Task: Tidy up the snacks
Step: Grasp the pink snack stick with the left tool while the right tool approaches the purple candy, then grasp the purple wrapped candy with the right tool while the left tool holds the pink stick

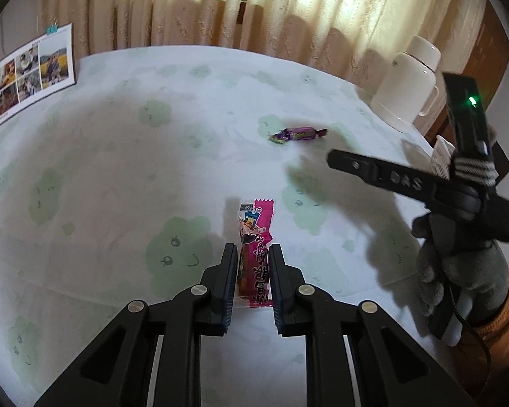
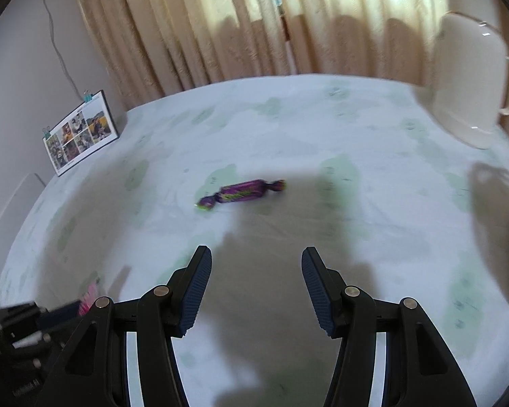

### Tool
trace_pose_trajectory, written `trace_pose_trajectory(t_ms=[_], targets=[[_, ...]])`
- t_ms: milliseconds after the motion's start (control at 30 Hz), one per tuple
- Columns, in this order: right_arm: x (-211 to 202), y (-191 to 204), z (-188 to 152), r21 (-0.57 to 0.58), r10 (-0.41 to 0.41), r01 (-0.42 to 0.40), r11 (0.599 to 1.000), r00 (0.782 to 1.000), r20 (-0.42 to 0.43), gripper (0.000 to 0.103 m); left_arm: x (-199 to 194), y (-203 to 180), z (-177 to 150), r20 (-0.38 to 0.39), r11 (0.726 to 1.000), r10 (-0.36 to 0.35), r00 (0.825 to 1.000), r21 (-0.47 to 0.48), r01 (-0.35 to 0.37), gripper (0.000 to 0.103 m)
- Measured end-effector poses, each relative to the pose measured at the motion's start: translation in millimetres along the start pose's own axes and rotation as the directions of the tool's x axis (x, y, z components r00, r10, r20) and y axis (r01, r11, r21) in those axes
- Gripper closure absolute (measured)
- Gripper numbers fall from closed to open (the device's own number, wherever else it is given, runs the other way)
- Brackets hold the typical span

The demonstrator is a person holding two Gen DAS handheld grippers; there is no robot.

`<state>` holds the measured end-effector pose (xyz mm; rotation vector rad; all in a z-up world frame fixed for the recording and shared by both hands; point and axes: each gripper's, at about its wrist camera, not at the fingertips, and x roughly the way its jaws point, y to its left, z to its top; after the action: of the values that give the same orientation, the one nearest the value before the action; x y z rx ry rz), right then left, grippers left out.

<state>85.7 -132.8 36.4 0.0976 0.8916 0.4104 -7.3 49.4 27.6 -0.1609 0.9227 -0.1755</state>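
My left gripper [image 1: 252, 264] has its jaws narrow and pressed on the pink snack stick [image 1: 254, 254]. The stick lies along the fingers, its long axis pointing to 12 o'clock in the left wrist view, and its serrated end sticks out past the fingertips. It seems to rest still on the table, so I judge it is gripped but not lifted yet.

My right gripper [image 2: 254, 268] has its jaws about half open, with nothing between them. The purple wrapped candy [image 2: 241, 192] lies ahead of these jaws, toward 12 o'clock and a little to 11. Its long axis runs across, nearly from 9 to 3 o'clock, with the right twist end slightly farther away. So the fingers stand almost square to the candy, which I think is good for closing on its middle. The right hand is clearly the nearer one to it; in the left wrist view the candy [image 1: 298, 134] is well apart from the left jaws, toward 1 o'clock.

The surface is a round table with a white tablecloth [image 2: 373, 129] printed with pale green cloud faces. A cream thermos jug [image 2: 468, 81] stands at 2 o'clock and a photo calendar [image 2: 79, 132] at 10 o'clock, near the wall. Beige curtains [image 2: 203, 20] hang behind the table.
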Motion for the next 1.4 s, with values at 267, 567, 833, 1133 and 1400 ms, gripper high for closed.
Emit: trace_pose_trajectory(t_ms=[267, 567, 833, 1133, 1400], targets=[[46.1, 16.3, 28.1, 0.015, 0.036, -0.035, 0.999, 0.999, -0.042, 0.046, 5.7, 11.5, 0.5, -0.010, 0.999, -0.004, 1.000, -0.046, 0.003, 0.087], [70.4, 26.7, 50.0, -0.006, -0.012, 0.011, 1.000, 1.000, -0.029, 0.046, 4.9, 14.5, 0.1, -0.009, 0.998, 0.004, 1.000, -0.063, -0.005, 0.087], [78.1, 40.8, 51.9, -0.100, -0.148, 0.146, 0.984, 0.989, -0.021, 0.062, 4.8, 16.6, 0.6, -0.015, 0.997, -0.002, 1.000, -0.072, 0.001, 0.087], [57.3, 23.5, 42.1, -0.054, -0.148, 0.148, 0.988, 0.989, 0.011, 0.085, 6.0, 17.6, 0.7, -0.018, 0.997, -0.004, 1.000, -0.074, 0.002, 0.087], [22.4, 20.8, 31.6, -0.048, -0.123, 0.127, 0.991, 0.990, 0.076, 0.086, 7.4, 18.1, 0.5, -0.016, 0.997, -0.002, 1.000, -0.076, 0.001, 0.087]])
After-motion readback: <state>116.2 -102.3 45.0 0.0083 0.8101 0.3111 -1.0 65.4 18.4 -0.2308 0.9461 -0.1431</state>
